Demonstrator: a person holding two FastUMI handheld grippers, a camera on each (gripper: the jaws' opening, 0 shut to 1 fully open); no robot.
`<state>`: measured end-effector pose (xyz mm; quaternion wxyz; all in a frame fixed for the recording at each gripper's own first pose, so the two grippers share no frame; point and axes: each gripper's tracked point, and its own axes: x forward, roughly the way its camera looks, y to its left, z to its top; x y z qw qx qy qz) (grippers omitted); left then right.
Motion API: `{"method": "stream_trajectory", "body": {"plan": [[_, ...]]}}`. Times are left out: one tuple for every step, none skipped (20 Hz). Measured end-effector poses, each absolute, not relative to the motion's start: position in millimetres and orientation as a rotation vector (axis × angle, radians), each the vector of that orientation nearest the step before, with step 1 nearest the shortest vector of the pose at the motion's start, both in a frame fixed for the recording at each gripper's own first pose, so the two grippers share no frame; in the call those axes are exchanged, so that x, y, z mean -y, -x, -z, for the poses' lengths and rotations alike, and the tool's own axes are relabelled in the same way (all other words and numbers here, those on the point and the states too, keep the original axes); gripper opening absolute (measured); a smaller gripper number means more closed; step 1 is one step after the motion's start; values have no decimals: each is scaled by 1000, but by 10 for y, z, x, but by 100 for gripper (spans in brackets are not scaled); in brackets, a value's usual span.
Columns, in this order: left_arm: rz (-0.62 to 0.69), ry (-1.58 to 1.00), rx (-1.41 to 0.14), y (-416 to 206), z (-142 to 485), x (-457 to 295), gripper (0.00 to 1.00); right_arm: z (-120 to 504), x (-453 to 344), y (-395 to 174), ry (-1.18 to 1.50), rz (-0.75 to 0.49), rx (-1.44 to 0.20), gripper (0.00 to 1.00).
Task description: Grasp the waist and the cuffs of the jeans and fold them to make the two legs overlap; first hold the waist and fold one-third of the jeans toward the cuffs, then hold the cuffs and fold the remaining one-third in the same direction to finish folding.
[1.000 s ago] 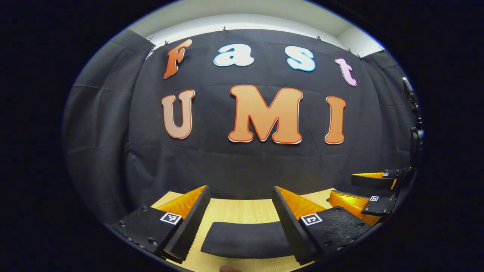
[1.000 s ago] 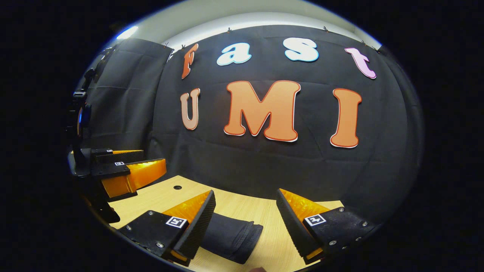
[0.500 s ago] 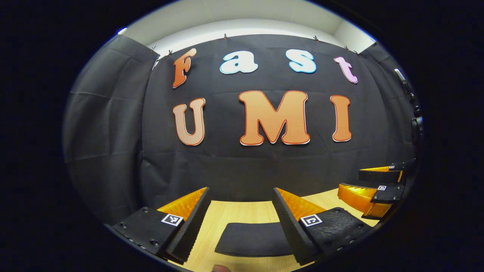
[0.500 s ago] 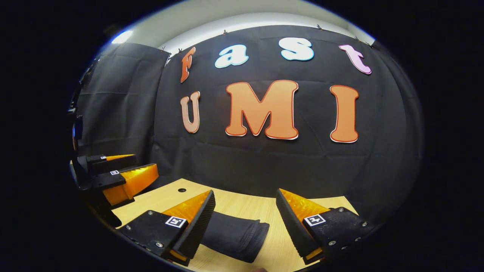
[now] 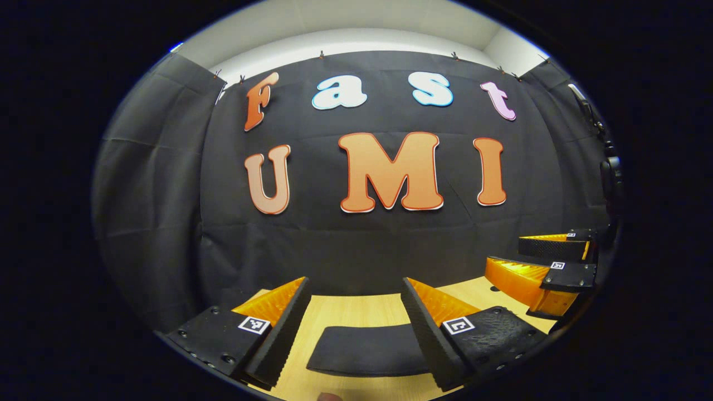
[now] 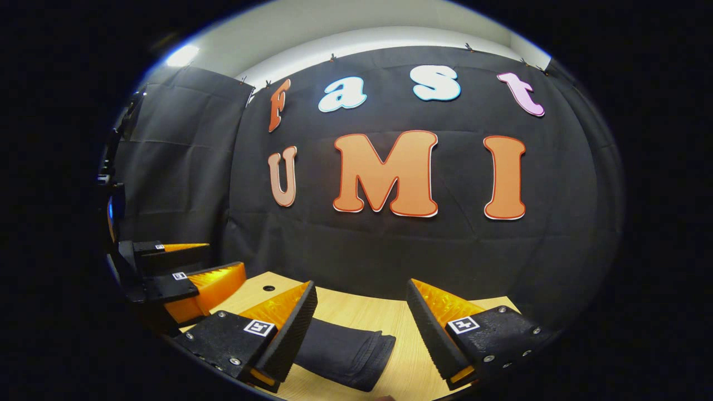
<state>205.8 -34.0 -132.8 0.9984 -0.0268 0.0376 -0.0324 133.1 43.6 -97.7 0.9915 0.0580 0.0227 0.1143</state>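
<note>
we see the folded dark denim jeans (image 5: 367,351) lying on the pale wooden table (image 5: 356,309), black cloth wall behind, between our left gripper (image 5: 356,312) fingers.

Both views are taken from low over the table (image 5: 356,306), close to it, and are aimed at the booth's back wall. The left gripper view is taken from the left side, the right gripper view from the right. The folded jeans (image 5: 367,351) (image 6: 345,351) and the table's far edge are seen in both.
</note>
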Motion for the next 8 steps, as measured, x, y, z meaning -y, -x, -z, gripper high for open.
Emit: {"method": "stream_trajectory", "body": {"plan": [[78, 61, -85, -2047, 1353, 401, 96, 973, -461, -1322, -118, -237, -41, 97], [86, 60, -88, -2038, 1348, 441, 96, 979, -479, -1310, -117, -241, -42, 97], [83, 54, -83, -2043, 1334, 438, 96, 981, -496, -1305, -112, -247, -40, 97], [75, 47, -76, -2048, 1312, 410, 96, 983, -506, -1311, -102, -243, -38, 97], [67, 44, -73, -2041, 1315, 394, 96, 984, -502, -1303, -96, -246, -36, 97], [64, 47, -74, -2047, 1312, 380, 96, 974, -503, -1306, -93, -246, -34, 97], [58, 50, -80, -2051, 1343, 366, 96, 981, -481, -1307, -96, -244, -36, 97], [49, 54, -83, -2046, 1349, 338, 96, 985, -485, -1307, -103, -243, -41, 97]]}}
